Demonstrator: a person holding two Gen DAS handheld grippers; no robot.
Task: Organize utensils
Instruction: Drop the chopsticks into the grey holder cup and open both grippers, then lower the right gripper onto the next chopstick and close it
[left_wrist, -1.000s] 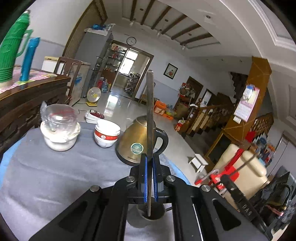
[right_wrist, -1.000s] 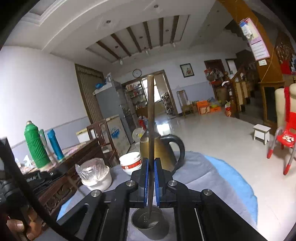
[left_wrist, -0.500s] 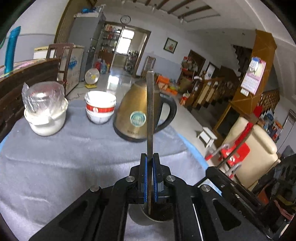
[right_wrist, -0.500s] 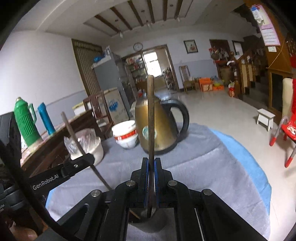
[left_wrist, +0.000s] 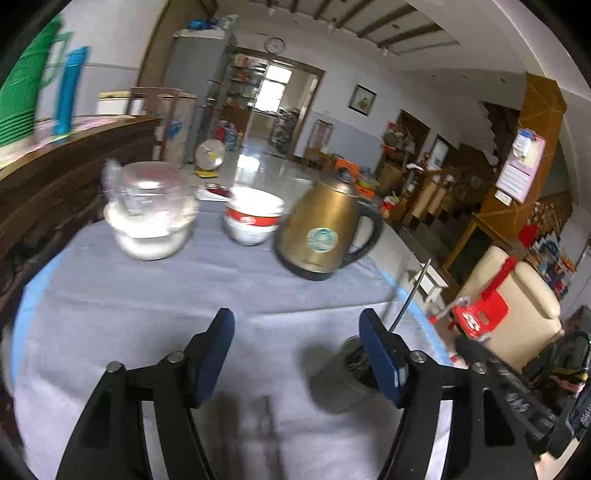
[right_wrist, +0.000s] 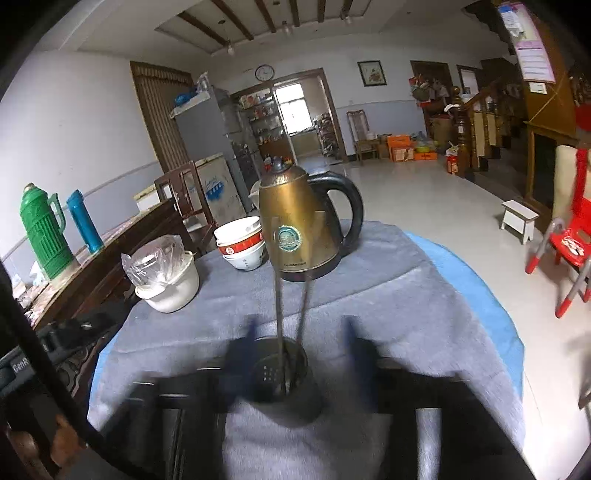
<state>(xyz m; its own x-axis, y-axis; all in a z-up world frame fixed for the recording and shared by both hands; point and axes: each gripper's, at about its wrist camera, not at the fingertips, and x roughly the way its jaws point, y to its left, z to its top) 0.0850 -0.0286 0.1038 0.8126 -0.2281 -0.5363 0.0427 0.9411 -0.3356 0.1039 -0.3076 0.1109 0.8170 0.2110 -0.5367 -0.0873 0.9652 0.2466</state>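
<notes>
- Utensils (right_wrist: 280, 295) numbering two are standing as thin metal rods in one grey holder cup (right_wrist: 284, 384) on the cloth-covered bench (right_wrist: 406, 295).
- One brass kettle (right_wrist: 299, 229), stacked bowls (right_wrist: 242, 243) and one bagged pot (right_wrist: 166, 280) are sitting behind.
- Left tongs (left_wrist: 297, 332) are opening wide, gripping nothing, the cup beside their right finger.
- Right tongs (right_wrist: 301, 350) are opening, blurred, flanking the cup without pressing it.

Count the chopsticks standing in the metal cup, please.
2. Both chopsticks stand in the cup before the kettle: one upright on the left, one leaning on the right. None other shows.
</notes>
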